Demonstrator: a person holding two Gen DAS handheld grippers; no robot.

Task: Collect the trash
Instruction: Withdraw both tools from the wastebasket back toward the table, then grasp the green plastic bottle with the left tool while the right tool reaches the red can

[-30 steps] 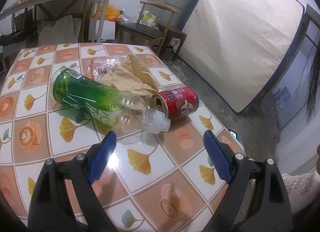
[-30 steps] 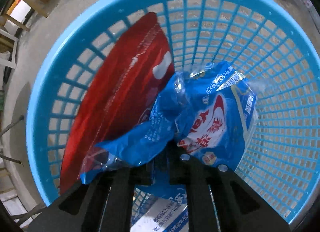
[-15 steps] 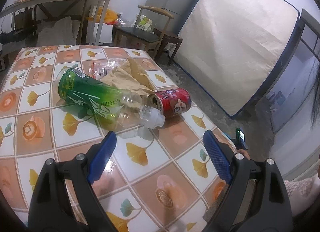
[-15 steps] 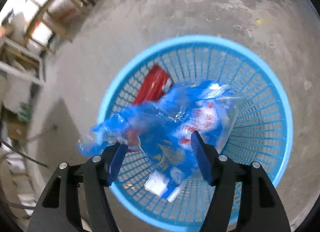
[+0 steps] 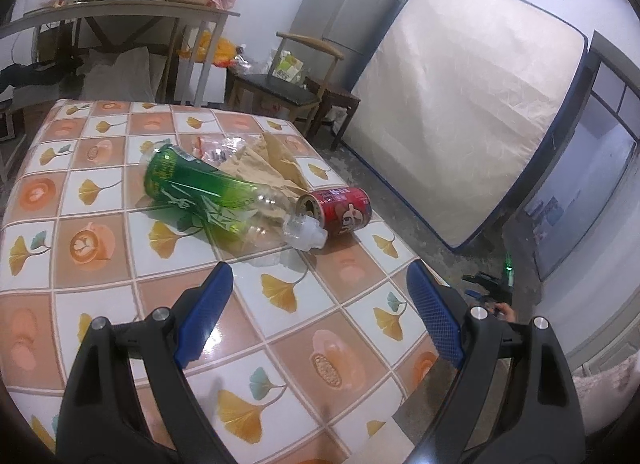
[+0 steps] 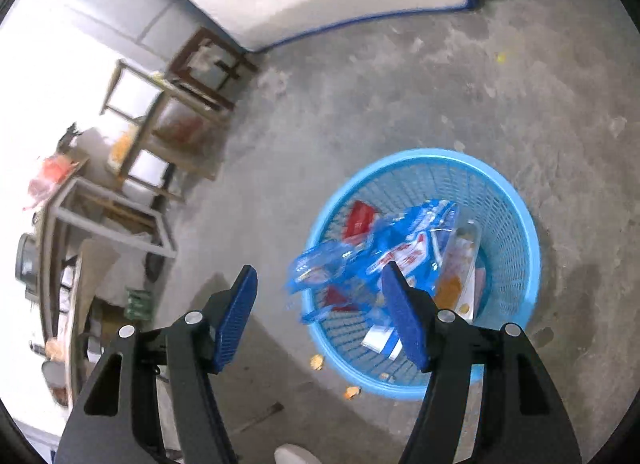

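Left wrist view: the left gripper (image 5: 316, 284) stands wide apart with nothing between its blue pads, hovering over the near part of a tiled table (image 5: 96, 296). Beyond it on the table, a green plastic bottle (image 5: 212, 194) lies on its side, its white cap end touching the open mouth of a red can (image 5: 340, 210), also on its side. Behind the bottle, touching it, lie a crumpled brown paper (image 5: 264, 168) and a clear wrapper (image 5: 218, 146). A mattress (image 5: 460, 124) leans against the wall past the table's far right edge.

Right wrist view: the right gripper (image 6: 320, 288) has its jaws parted and empty, above a concrete floor (image 6: 400, 84). Below it, a blue basket (image 6: 516, 232) stands on the floor. Inside lie a blue bag (image 6: 404, 248), partly draped over the basket's near rim, and a red packet (image 6: 360, 218) behind it.
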